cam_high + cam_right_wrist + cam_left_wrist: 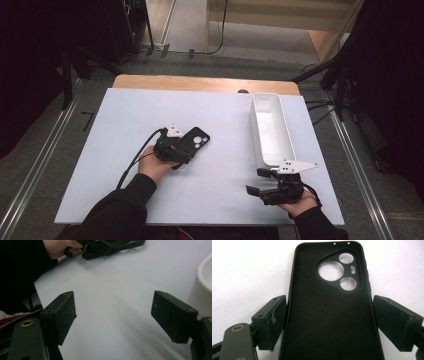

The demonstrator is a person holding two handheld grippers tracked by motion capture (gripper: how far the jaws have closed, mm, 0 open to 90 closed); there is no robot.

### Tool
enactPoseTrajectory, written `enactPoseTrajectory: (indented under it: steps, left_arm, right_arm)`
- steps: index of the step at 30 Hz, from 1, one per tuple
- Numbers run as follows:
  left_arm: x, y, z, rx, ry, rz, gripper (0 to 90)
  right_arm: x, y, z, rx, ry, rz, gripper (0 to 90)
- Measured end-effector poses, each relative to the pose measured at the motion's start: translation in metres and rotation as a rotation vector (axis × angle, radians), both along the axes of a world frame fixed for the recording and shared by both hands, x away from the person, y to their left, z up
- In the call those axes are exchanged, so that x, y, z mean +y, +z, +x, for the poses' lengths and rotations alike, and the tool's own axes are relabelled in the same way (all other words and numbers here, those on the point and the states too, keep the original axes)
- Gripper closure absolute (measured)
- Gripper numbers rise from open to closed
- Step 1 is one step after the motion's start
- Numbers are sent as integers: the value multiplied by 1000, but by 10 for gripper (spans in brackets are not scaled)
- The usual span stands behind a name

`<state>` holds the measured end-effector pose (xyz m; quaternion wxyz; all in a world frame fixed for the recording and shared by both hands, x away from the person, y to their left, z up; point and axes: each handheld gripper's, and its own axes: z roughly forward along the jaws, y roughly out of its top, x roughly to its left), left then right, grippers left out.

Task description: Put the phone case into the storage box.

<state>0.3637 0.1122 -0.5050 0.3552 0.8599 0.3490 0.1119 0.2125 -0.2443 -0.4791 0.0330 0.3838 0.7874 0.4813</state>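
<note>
Matte black phone case [329,315] between left claw [329,322] pads, barely apart, right claw [113,317] wide open, empty.

A white board [210,120] tops the table here, its pale surface covering nearly all of it, with a strip of light wood [200,82] peeking out along the far edge. Lying flat on the white, left of centre, a black phone case [192,141], open side up, camera cutouts toward the far end. Over on the right, a long white rectangular tray [272,127] sits directly on the board, running lengthwise away from the person, close to the right edge.
</note>
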Motion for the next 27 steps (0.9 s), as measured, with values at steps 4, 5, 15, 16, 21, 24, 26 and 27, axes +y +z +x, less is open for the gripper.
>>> enactPoseTrajectory:
  steps: [4,5,15,16,21,24,26,27]
  left_arm:
    - [3,10,0,7,6,-47,144]
    - [3,12,0,8,2,-54,144]
    - [5,31,-9,-2,-1,-118,143]
    - [5,32,-10,-1,1,-125,143]
    - [5,37,-16,-1,7,-143,142]
    - [4,40,-19,-7,6,-163,142]
    - [4,43,-22,-12,4,-168,142]
    - [3,43,-23,-11,4,-176,142]
  right_arm:
    - [0,0,0,5,2,7,188]
    - [1,0,0,3,-1,3,188]
    - [3,2,0,-24,-4,-13,188]
    - [3,3,0,-23,-3,-14,188]
    - [6,6,-1,-20,-15,-6,188]
    - [8,9,0,-20,-21,-3,188]
    - [9,10,0,-19,-26,-4,188]
    - [11,12,0,-19,-26,-7,188]
